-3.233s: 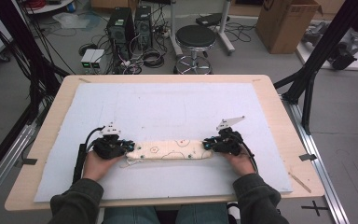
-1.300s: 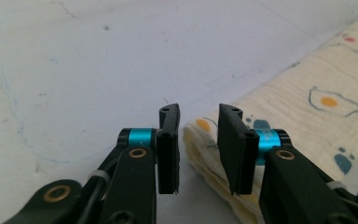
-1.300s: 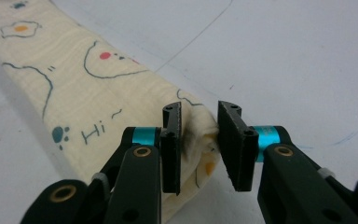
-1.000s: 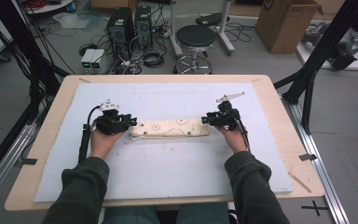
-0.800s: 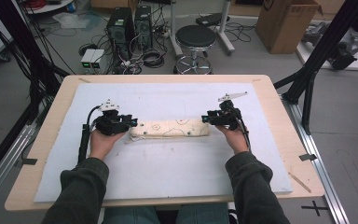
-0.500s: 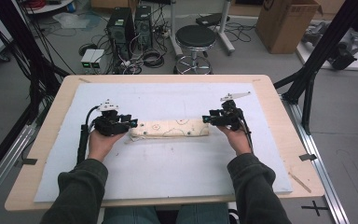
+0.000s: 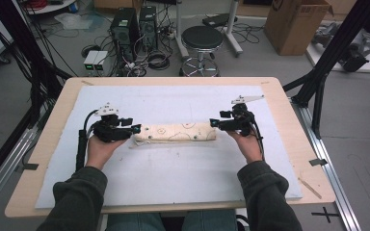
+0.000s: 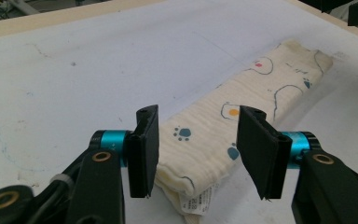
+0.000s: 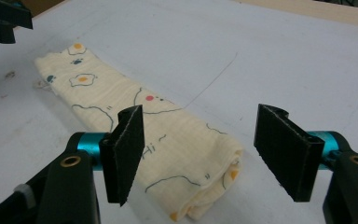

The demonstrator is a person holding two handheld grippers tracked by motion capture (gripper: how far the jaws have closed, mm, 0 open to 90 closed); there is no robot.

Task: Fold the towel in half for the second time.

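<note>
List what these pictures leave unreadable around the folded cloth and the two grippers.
- Cloth underside and inner folds: hidden by its own layers, all views.
- Tag print: too small, cut by the left gripper view's bottom edge.
- Left gripper and right gripper jaw gaps: too small in the high view.

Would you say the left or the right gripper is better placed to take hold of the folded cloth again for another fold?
Probably the left gripper: its open jaws, which have just been opening, straddle the end of the folded cloth. The right gripper, also just opened, has the cloth's other end mostly toward its left jaw.
</note>
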